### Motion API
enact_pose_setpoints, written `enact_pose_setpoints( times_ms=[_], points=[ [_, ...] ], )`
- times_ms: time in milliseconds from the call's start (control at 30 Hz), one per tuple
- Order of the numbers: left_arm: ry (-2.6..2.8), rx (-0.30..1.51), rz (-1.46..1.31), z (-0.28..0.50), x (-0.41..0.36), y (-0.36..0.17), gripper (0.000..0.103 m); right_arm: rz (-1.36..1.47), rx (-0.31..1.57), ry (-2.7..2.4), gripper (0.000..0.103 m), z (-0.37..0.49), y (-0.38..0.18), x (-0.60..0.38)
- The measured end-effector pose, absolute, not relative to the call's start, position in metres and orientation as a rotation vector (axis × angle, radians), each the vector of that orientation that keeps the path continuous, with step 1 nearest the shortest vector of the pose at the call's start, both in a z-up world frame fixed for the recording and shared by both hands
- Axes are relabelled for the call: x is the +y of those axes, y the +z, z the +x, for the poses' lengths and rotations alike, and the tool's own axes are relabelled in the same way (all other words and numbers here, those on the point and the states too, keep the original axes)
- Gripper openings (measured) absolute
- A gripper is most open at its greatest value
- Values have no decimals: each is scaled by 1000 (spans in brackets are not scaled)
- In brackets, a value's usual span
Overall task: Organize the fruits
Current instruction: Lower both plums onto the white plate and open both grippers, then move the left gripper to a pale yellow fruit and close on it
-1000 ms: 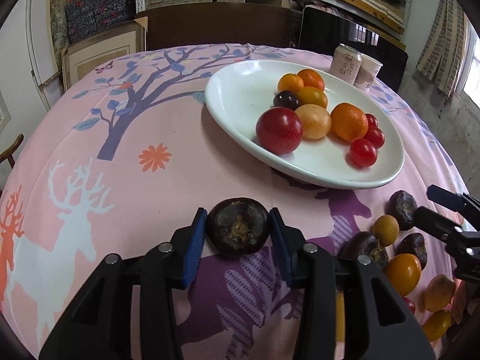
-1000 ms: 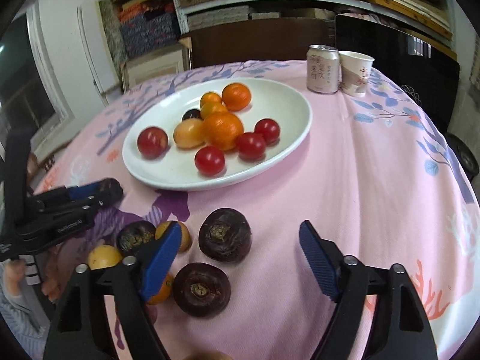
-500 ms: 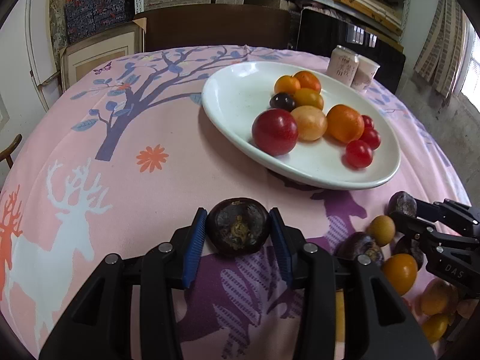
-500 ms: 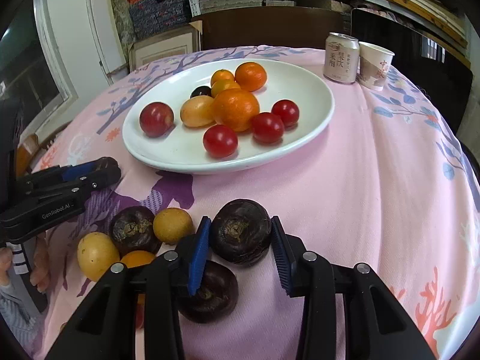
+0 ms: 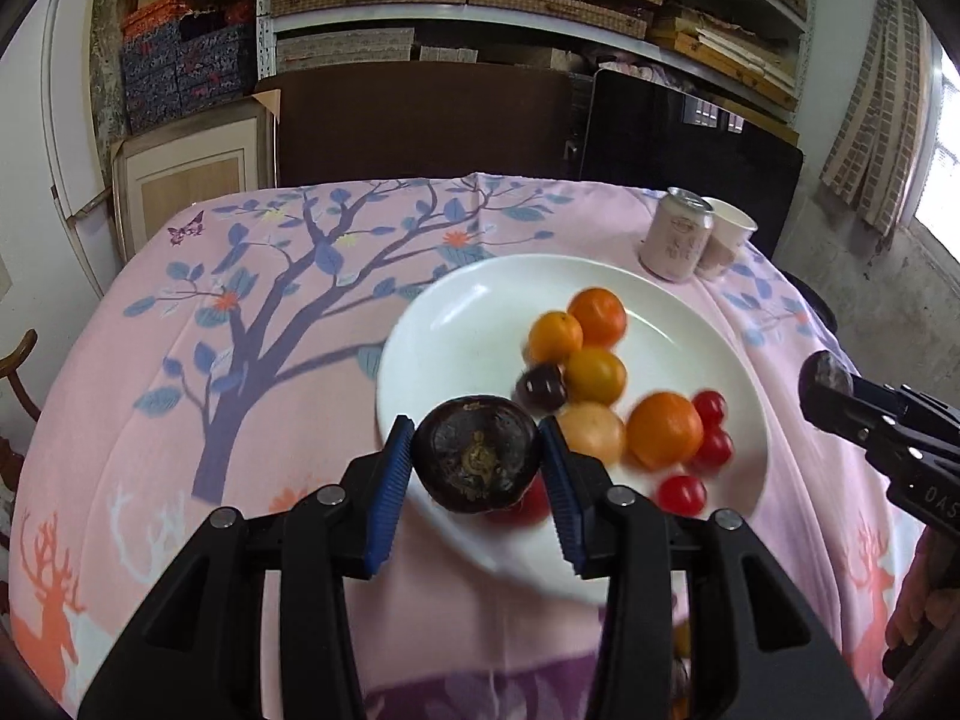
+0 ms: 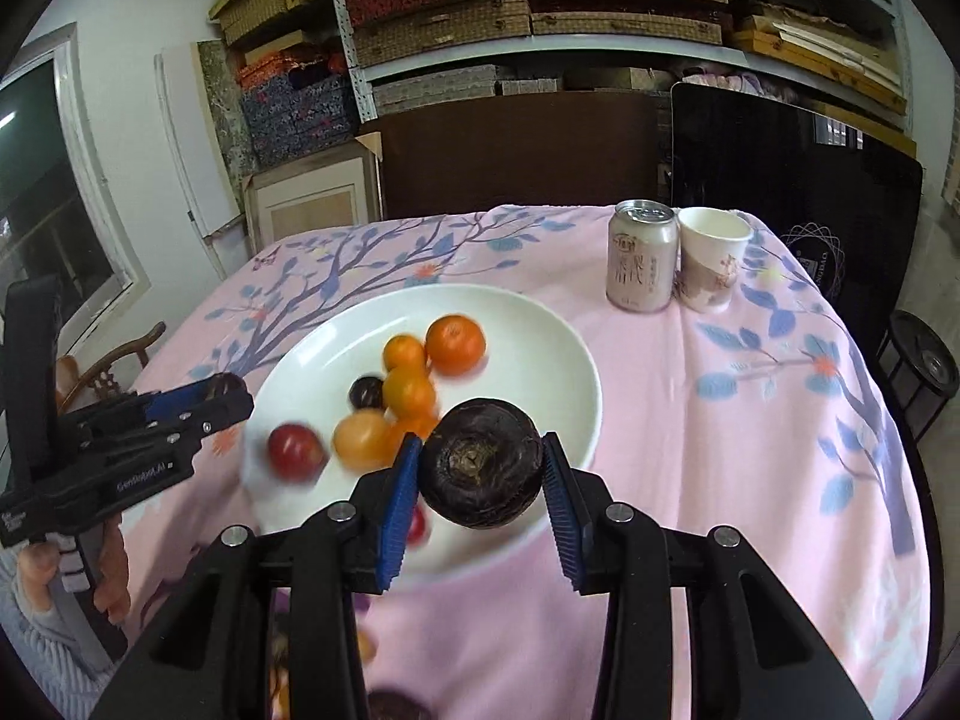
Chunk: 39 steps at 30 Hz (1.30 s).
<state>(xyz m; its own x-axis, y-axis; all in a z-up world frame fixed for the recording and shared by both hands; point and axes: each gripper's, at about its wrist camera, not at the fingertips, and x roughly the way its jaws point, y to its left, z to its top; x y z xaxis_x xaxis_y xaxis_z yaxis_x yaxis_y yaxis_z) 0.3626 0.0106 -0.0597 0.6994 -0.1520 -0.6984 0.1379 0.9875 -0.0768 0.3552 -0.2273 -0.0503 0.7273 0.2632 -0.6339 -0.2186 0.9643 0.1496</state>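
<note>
My left gripper (image 5: 477,480) is shut on a dark purple mangosteen (image 5: 477,461), held in the air over the near rim of the white plate (image 5: 462,312). My right gripper (image 6: 480,483) is shut on a second dark mangosteen (image 6: 480,461), also lifted above the plate (image 6: 540,330). The plate holds oranges, yellow fruits, a small dark fruit and red cherry tomatoes. In the left wrist view the right gripper (image 5: 831,387) enters from the right with its dark fruit. The right wrist view has the left gripper (image 6: 222,396) at the left.
A drink can (image 6: 641,264) and a paper cup (image 6: 711,267) stand behind the plate on the pink patterned tablecloth (image 6: 750,420). A few loose fruits lie near the table's front edge, mostly hidden by my fingers. A person's hand (image 6: 72,570) holds the left gripper's handle. Shelves fill the back wall.
Right gripper closed on a mangosteen lying on the cloth. Both grippers then rose with their mangosteens and moved forward over the plate.
</note>
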Motion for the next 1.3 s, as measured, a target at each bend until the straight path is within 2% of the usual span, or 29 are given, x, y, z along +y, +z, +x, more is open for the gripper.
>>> enact_pose_setpoints(
  times_ms=[167,233,300,467,600,700,800,1000,1100,1300],
  points=[
    [-150,828,-49,410,10,-82,42,84,751,260,41,410,-70,-223],
    [-157,823,-49,417,8,-86,52,71,765,263,43,422,-77,-218],
    [-163,798,-62,415,8,-88,75,77,750,255,63,423,-80,-220],
    [-180,759,-57,401,9,-76,76,138,713,261,65,409,-70,-232],
    [-178,757,-37,369,11,-69,76,158,683,275,80,372,-59,-239],
    [-188,764,-17,328,13,-74,79,169,673,270,87,328,-64,-249],
    [-182,775,10,284,15,-83,84,195,665,250,89,289,-78,-261],
    [-206,770,67,217,7,-98,88,287,679,239,93,242,-102,-283],
    [-241,754,96,199,-3,-101,93,315,668,242,93,234,-105,-289],
    [-234,786,204,198,-24,-117,94,339,678,241,93,235,-108,-293]
  ],
)
